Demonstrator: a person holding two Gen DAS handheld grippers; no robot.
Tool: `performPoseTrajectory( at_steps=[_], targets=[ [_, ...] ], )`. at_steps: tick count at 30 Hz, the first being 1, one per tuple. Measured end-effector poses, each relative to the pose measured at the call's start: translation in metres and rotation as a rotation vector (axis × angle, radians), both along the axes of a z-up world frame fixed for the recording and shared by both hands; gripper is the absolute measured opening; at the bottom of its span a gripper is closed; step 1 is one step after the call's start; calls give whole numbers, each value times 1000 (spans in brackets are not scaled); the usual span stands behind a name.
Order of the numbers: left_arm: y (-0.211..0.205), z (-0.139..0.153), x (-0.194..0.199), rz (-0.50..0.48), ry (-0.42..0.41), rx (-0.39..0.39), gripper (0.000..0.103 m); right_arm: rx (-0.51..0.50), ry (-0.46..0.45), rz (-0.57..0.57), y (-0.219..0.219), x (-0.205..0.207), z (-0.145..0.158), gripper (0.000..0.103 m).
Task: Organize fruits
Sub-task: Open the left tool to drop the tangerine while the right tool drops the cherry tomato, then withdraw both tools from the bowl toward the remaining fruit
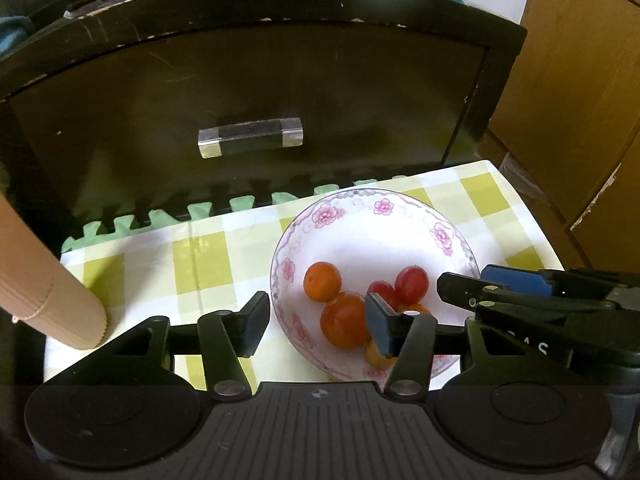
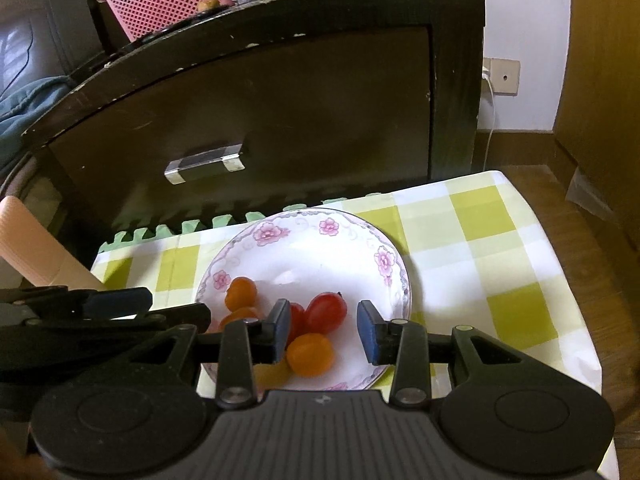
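Over the flowered bowl (image 2: 316,240) my right gripper (image 2: 324,330) hangs wide and empty, the left gripper (image 1: 316,328) likewise. Small fruits (image 2: 310,354) cluster at six o'clock inside; a careless closing could squash or scatter them.

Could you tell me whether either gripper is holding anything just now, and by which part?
Nothing is held: left gripper and right gripper both hover with jaws open over the fruits in the bowl.

Pink-flowered white bowl (image 2: 384,256), green-checked cloth (image 2: 500,248)
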State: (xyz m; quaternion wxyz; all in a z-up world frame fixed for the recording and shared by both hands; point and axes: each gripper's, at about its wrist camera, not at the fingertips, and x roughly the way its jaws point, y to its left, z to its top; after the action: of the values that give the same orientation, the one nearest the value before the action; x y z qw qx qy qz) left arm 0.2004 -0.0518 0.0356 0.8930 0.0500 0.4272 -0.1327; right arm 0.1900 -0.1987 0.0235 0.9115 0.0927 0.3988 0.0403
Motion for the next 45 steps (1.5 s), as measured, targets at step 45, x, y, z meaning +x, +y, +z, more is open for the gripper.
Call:
performPoseTrajectory(
  at_steps=[45],
  targets=[
    [29,-7,-114,-61,55,23,71,-29,79,93,30,-116,-11,36]
  ],
)
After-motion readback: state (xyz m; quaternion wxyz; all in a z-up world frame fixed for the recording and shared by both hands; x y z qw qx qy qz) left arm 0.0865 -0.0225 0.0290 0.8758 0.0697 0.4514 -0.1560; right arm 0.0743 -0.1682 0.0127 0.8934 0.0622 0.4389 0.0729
